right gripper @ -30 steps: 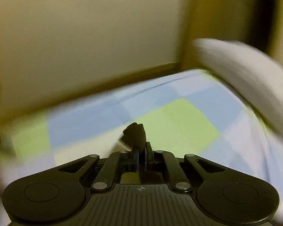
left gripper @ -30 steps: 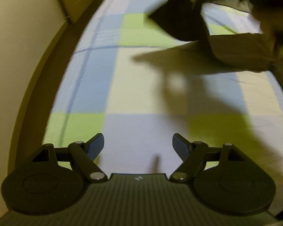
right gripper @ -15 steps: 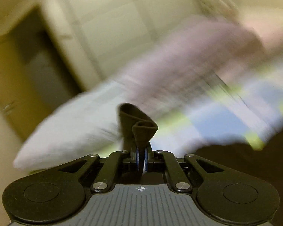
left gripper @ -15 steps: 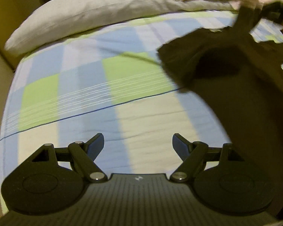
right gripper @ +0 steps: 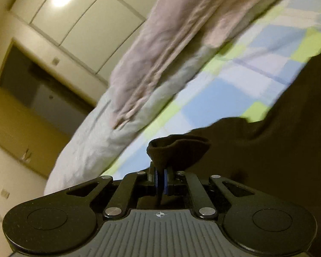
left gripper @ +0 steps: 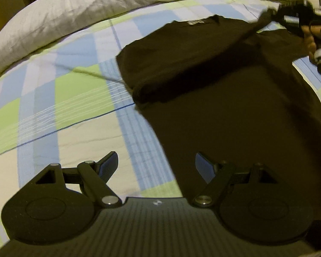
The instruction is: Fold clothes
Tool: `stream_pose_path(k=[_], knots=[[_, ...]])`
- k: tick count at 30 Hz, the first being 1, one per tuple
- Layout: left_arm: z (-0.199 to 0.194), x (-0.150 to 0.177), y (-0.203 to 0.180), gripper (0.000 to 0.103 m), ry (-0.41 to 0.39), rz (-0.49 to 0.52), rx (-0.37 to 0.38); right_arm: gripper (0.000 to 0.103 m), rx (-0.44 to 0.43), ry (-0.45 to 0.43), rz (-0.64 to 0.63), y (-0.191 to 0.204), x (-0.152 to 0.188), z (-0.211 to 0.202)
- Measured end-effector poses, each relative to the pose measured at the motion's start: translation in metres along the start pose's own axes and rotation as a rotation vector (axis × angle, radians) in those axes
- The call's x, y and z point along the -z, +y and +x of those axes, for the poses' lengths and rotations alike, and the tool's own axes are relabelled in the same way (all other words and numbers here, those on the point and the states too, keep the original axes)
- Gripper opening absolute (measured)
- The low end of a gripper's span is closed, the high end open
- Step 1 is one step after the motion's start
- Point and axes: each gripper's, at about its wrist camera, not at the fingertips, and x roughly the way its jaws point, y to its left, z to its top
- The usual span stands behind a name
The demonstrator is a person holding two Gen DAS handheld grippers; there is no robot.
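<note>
The dark T-shirt (left gripper: 235, 98) is lying across the right half of the left wrist view, spread over the checked bedsheet (left gripper: 79, 98), with its collar and pale label toward the upper middle of the frame and one sleeve sticking out toward the centre left. A fold or ridge is running across its chest. At the upper right of that view a strip of the shirt is stretching up to the right gripper (left gripper: 297, 19), held by a hand (left gripper: 312, 36). In the right wrist view the right gripper (right gripper: 159, 180) is pinching a bunched tuft of the dark cloth between its blue pads (right gripper: 166, 181), which are nearly meeting, at the lower middle of the frame.

The left gripper (left gripper: 156, 167) is hanging over the shirt's near edge at the bottom of its view, spread wide and holding nothing; one finger is showing over the sheet, the other over the dark cloth.

The step in hand looks to be laying the shirt flat for a first fold. To do it well, the raised corner should probably be drawn taut and level before it is set down, so the ridge across the chest is pulled out instead of pressed in. The free gripper would help most by taking the opposite corner or hem, so both sides are being tensioned evenly. The pillow (left gripper: 60, 17) and folded pinkish bedding (right gripper: 171, 32) along the top of both views are leaving limited room there.
</note>
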Motion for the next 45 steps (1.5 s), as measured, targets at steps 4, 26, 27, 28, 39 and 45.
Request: stream_pose_path(k=[4, 26, 27, 28, 39, 45], knots=[[0.006, -0.013, -0.003, 0.076, -0.007, 0.033, 0.012, 0.004, 0.118, 0.080, 0.064, -0.043, 0.005, 0.012], [0.091, -0.037, 0.032, 0.062, -0.043, 0.148, -0.035, 0.076, 0.189, 0.276, -0.295, 0.040, 0.084, -0.012], [0.098, -0.039, 0.032, 0.060, -0.048, 0.170, -0.035, 0.076, 0.163, 0.305, -0.320, 0.050, 0.092, -0.004], [0.105, -0.041, 0.032, 0.057, -0.053, 0.194, -0.034, 0.076, 0.142, 0.328, -0.346, 0.059, 0.099, 0.004], [0.143, -0.042, 0.045, 0.007, -0.117, 0.164, 0.053, 0.076, -0.020, 0.497, -0.600, 0.144, 0.138, 0.103], [0.131, -0.017, 0.027, 0.006, -0.179, 0.045, -0.050, 0.076, -0.126, 0.561, -0.791, 0.199, 0.148, 0.160]])
